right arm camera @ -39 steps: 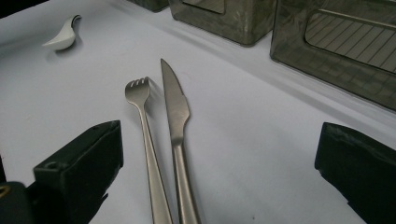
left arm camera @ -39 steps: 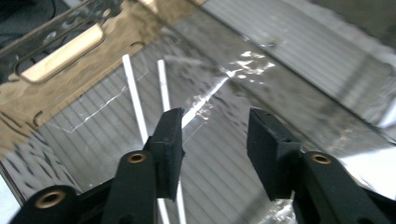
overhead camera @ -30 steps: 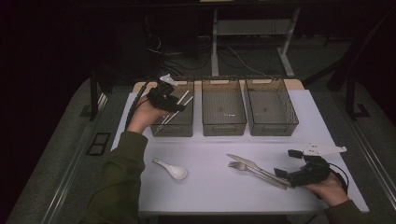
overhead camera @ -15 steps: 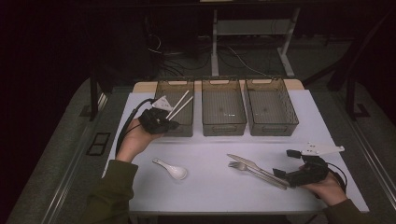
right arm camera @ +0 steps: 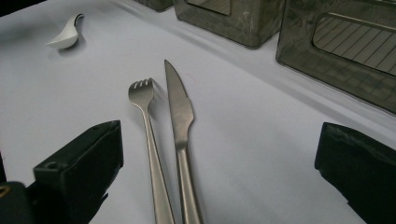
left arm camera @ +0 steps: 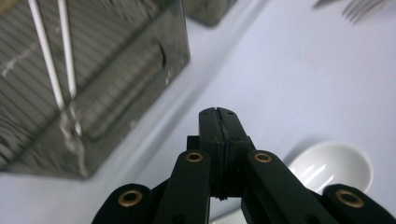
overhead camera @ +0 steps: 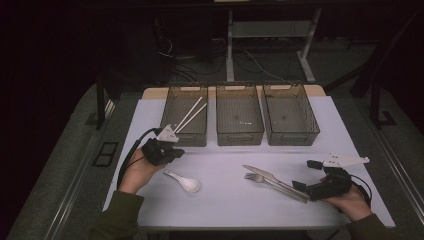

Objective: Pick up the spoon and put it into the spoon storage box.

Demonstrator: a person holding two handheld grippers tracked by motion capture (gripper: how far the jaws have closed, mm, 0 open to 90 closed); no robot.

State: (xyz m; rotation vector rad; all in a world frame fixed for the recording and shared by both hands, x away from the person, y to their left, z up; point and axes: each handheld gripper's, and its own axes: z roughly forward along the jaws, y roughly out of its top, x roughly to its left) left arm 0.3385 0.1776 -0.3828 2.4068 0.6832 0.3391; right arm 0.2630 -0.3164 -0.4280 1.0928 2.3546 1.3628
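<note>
Left gripper (overhead camera: 167, 150) now back from chopsticks (overhead camera: 189, 115), jaws together; right gripper (overhead camera: 312, 177) wide, unmoved.

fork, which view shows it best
The right gripper view: the fork lies close and sharp beside the knife, tines clear. The high view shows it small and dim. The left gripper view catches only its blurred tines at the top edge.

No readable text, label, brand or number on anything in view
</note>
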